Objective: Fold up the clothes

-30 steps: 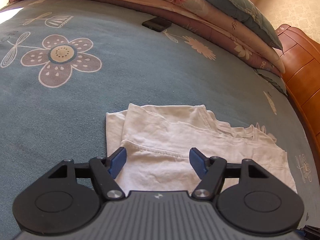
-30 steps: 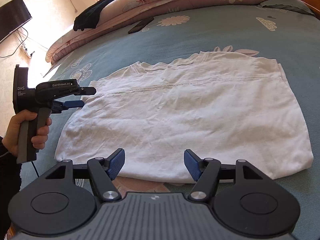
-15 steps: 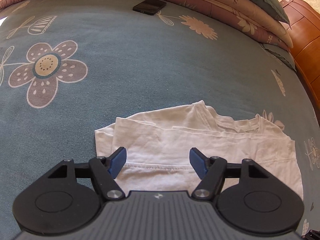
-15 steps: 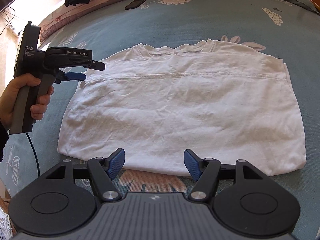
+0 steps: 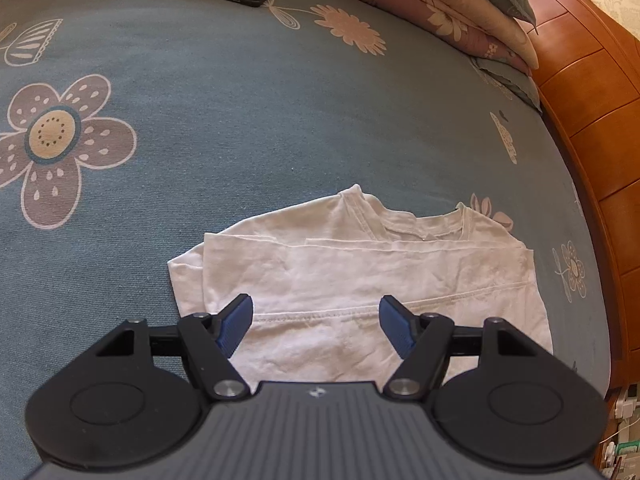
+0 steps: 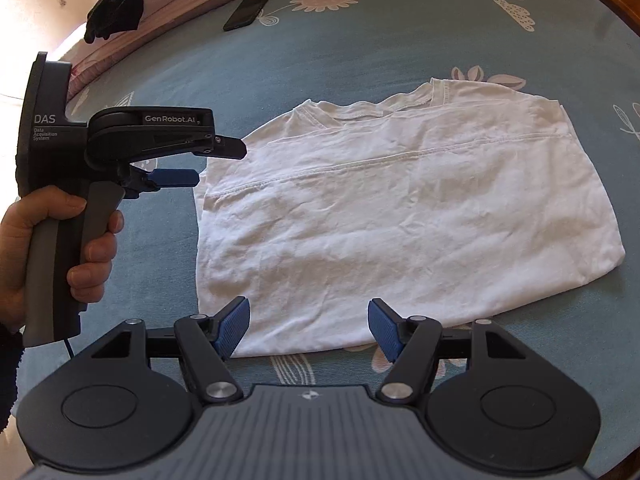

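both grippers, left gripper (image 5: 316,322) and right gripper (image 6: 309,326), hang open and empty over the white t-shirt (image 6: 400,208); each should pinch a near corner squarely, then fold evenly toward the far edge.

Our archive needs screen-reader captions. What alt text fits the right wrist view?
A partly folded white T-shirt lies on a blue floral bedspread, the open right gripper above its near edge. At left, a hand holds the open left gripper.

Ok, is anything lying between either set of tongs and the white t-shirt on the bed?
Nothing visible. Both the left tongs and the right tongs are open and empty over the white t-shirt. The black phone lies far off on the bedspread, near the quilts.
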Tool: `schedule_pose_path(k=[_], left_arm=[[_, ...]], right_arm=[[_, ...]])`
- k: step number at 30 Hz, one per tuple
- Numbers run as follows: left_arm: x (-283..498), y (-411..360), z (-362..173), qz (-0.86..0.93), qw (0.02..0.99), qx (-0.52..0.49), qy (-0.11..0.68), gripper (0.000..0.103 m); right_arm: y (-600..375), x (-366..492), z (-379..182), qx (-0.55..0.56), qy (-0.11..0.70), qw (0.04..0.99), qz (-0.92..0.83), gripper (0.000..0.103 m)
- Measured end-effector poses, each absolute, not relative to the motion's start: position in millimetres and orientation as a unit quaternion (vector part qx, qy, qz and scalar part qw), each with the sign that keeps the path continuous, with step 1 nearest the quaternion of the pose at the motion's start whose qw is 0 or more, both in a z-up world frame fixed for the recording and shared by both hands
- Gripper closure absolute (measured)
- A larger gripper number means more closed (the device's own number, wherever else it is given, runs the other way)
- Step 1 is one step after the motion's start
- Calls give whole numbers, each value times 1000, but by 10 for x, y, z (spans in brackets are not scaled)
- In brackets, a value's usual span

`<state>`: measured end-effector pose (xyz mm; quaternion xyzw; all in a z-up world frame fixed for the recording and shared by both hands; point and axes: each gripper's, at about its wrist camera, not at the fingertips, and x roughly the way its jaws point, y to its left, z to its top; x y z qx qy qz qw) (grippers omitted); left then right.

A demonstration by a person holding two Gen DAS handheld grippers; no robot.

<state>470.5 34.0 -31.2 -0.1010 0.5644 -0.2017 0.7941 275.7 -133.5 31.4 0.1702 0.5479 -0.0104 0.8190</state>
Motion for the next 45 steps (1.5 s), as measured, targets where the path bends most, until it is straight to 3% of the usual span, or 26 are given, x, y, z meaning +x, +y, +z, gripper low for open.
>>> schedule_pose_path(k=[7, 16, 24, 37, 45], left_arm=[[4836, 168, -602, -169, 783, -42, 597, 34], [4820, 291, -306, -176, 811, -32, 556, 30], [5035, 1091, -766, -196, 778, -152, 578, 32], [5570, 1439, -1365, -333, 641, -359, 591, 25], [5591, 1478, -1407, -379, 616, -343, 599, 24]], right_arm=[[-1151, 2853, -34, 170, 566, 806, 33, 33], [-1276, 2887, -87, 150, 557, 813, 78, 33], [-1114, 2646, -376, 130, 541, 827, 81, 33], [-761, 2546, -409, 147, 502, 852, 32, 33], [-687, 2629, -351, 161, 488, 858, 3, 33]])
